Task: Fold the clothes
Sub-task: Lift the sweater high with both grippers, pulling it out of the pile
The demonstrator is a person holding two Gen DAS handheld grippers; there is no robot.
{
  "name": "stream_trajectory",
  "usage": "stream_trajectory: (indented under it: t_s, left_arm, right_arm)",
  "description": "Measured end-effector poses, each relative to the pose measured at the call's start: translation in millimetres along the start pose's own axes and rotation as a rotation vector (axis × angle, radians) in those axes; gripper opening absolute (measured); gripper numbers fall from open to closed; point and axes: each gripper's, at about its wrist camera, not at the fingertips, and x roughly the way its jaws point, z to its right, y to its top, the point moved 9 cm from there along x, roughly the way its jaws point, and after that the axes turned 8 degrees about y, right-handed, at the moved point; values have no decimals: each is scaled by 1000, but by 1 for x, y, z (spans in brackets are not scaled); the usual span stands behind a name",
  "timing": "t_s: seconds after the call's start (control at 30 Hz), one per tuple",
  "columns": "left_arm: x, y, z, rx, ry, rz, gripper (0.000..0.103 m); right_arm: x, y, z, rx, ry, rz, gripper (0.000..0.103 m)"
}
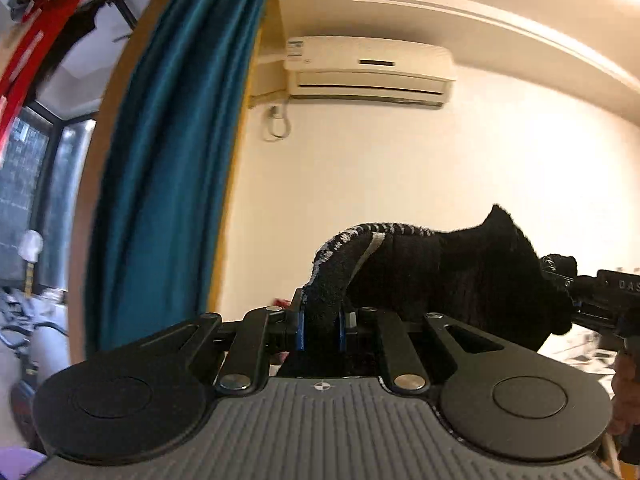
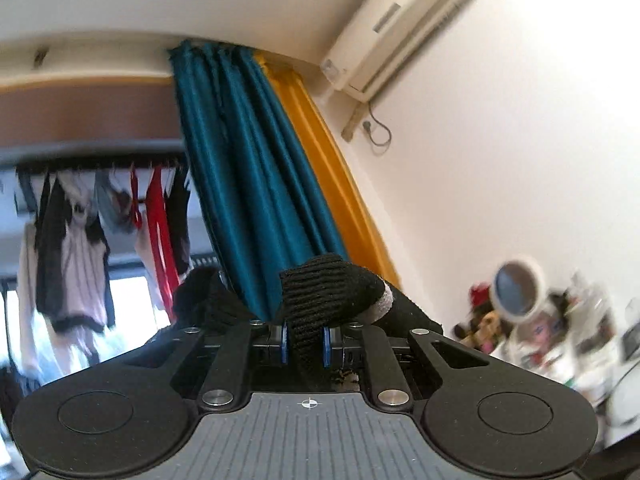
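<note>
- Left gripper [image 1: 321, 330]: jaws pinched tight on a black knit garment [image 1: 440, 276]; grey-white striped edge drapes over the blue pads.
- Right gripper [image 2: 306, 344]: jaws clamped on the same black knit, a ribbed fold bulging up between the fingers.
- In the left wrist view the garment hangs in the air, stretched rightwards to the other gripper at the frame edge.
- Both tools point at the wall: air conditioner [image 1: 368, 70], teal curtain [image 2: 248, 184], yellow curtain [image 2: 336, 176].
- Hanging laundry [image 2: 100, 232] at left, blurred.
</note>
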Motion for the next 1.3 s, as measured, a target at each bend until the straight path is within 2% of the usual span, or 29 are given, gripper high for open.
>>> stream_trajectory:
  t_s: [0.13,0.27,0.4,0.43,0.53,0.63,0.73,0.83,0.93,1.07,1.13,1.2,1.3]
  left_arm:
    - [-5,-6,19,-22,-119,-18,15]
    - [-11,-25,47,-59,-282,-56,15]
    - [-16,-58,78,-125,-423,-156,15]
    - [-16,-66,87,-136,-445,-186,15]
    - [-20,-87,129,-72,-467,-245,15]
    - [-32,-97,179,-5,-556,-259,15]
    - [-42,-109,232,0,-632,-277,15]
    - [-58,-134,304,-5,-690,-300,15]
    - [-59,-149,383,1,-725,-315,15]
    - [-61,-161,489,-45,-801,-352,15]
    - [-63,-163,539,-55,-830,-352,15]
    - [-66,-164,581,-60,-850,-351,15]
    - [-57,-166,625,-84,-882,-358,15]
  right_arm:
    - [-56,13,-38,-127,-79,-10,13]
    - [-110,21,-53,-96,-230,33,13]
    - [-167,27,-61,-36,-413,23,13]
    - [-183,29,-62,-28,-460,9,13]
    - [-218,23,-61,-53,-577,-12,13]
    - [-261,22,-57,-71,-669,22,13]
    - [-314,30,-45,-83,-748,81,13]
    - [-371,40,-28,-70,-786,120,13]
    - [-436,51,-6,-97,-831,112,13]
    - [-527,91,32,-149,-921,57,13]
    - [-570,111,49,-136,-951,62,13]
    - [-604,129,66,-129,-986,65,13]
    - [-642,152,92,-95,-1028,95,13]
